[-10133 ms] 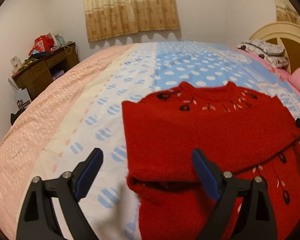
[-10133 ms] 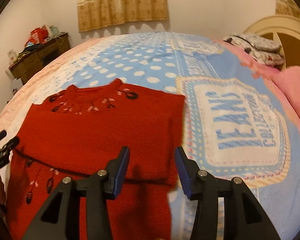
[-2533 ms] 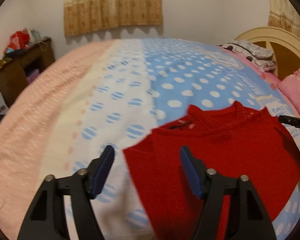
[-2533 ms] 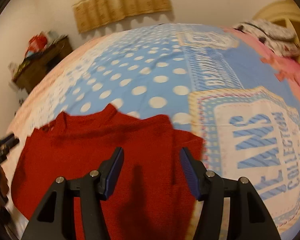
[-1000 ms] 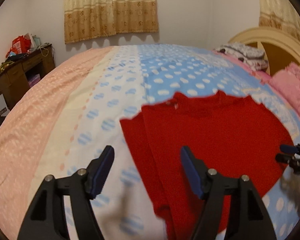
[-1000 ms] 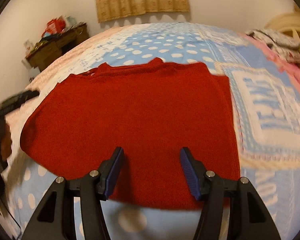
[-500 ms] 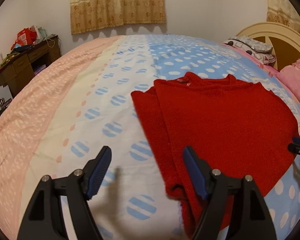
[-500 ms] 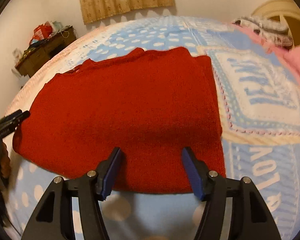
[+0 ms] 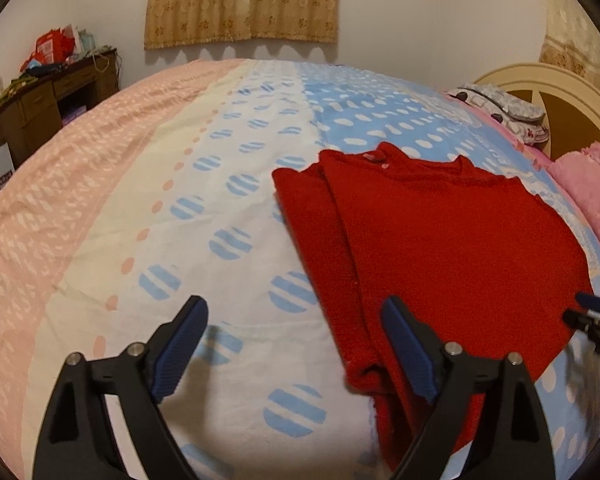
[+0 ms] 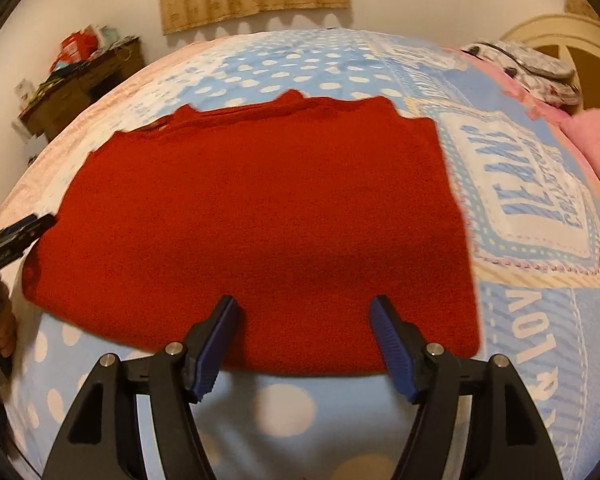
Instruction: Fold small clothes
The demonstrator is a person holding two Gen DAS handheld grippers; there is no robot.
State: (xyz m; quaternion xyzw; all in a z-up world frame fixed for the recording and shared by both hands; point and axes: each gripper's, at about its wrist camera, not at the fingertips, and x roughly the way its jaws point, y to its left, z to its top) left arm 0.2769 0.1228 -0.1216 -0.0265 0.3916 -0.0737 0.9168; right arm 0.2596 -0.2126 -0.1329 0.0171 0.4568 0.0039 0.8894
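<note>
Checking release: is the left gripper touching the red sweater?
Cannot tell. In the left wrist view the left gripper is open, but one finger overlaps the red sweater.

Folded sweater [image 9: 440,240] flat on bedspread [image 9: 180,208], pillows [image 9: 500,108] at headboard [image 9: 540,84] behind, desk [image 9: 40,100] far left

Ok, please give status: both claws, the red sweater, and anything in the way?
Left claw open, just widened, nothing held. Right claw open, just widened, nothing held. Red sweater folded flat on bedspread. Nothing in the way.
</note>
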